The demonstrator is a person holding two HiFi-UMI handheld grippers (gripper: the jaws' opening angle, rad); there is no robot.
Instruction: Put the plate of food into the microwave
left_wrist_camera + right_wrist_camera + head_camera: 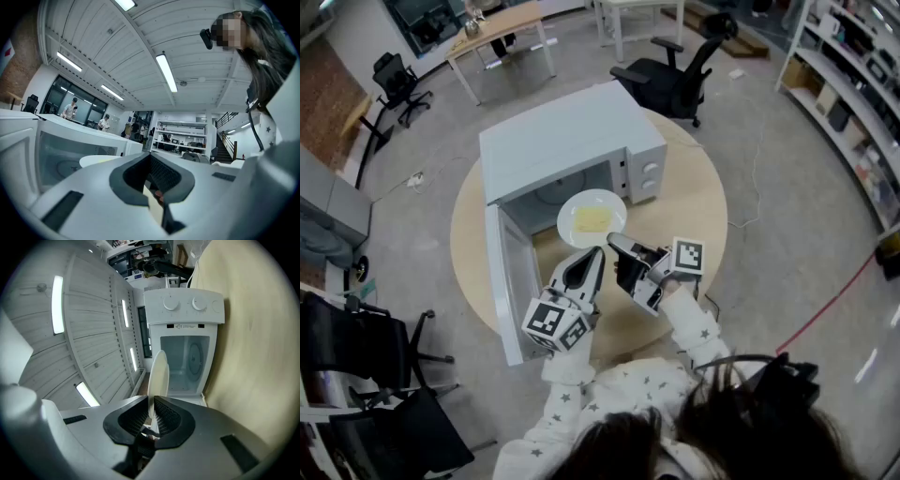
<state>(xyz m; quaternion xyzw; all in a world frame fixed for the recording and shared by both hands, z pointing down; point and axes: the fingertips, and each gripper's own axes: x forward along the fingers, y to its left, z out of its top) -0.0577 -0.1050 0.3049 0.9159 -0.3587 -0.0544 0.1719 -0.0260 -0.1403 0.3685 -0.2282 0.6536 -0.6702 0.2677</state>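
R gripper (151, 416): clamped on plate (158, 376) rim, thin bite.
L gripper (152, 180): jaws pinched together, empty.
Risk: your one-sided hold may let plate droop, so food (592, 219) slides off short of microwave (562, 141) ahead.

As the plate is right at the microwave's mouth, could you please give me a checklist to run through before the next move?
1. Door open: ok, swung wide.
2. Right tongs shut on plate rim: ok.
3. Food centred on plate: ok.
4. Plate level: cannot tell.
5. Microwave cavity free: ok, only the turntable shows.
6. Left tongs empty: ok, shut, plate beside them.
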